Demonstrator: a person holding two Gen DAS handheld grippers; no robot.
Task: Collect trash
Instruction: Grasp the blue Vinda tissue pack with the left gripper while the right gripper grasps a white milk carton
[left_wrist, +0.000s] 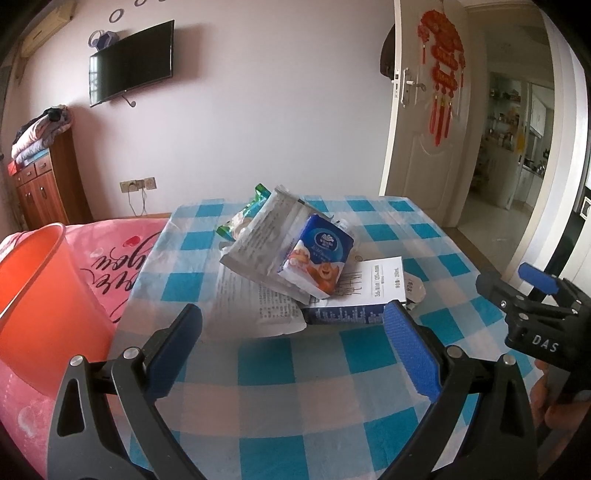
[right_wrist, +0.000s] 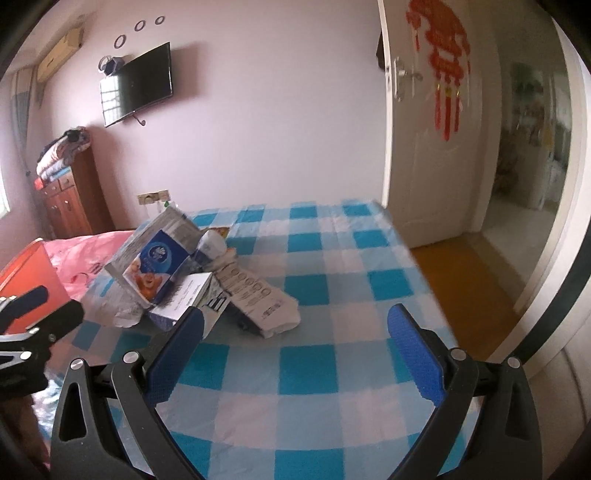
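Observation:
A pile of trash lies on the blue-and-white checked table (left_wrist: 295, 369): a blue tissue pack (left_wrist: 317, 258) on a grey foil pouch (left_wrist: 273, 236), a green wrapper (left_wrist: 243, 218) behind, a printed white bag (left_wrist: 255, 306) and a dark carton with a white label (left_wrist: 380, 288). My left gripper (left_wrist: 295, 332) is open and empty, just short of the pile. My right gripper (right_wrist: 295, 332) is open and empty, to the right of the pile (right_wrist: 166, 266); a white printed wrapper (right_wrist: 258, 299) lies ahead of it. It also shows in the left wrist view (left_wrist: 535, 295).
An orange bin (left_wrist: 40, 302) stands left of the table on a pink bedspread (left_wrist: 110, 266); it also shows in the right wrist view (right_wrist: 26, 280). A wooden cabinet (left_wrist: 40, 184) stands by the wall. An open white door (left_wrist: 421, 110) is at the right, past the table's edge.

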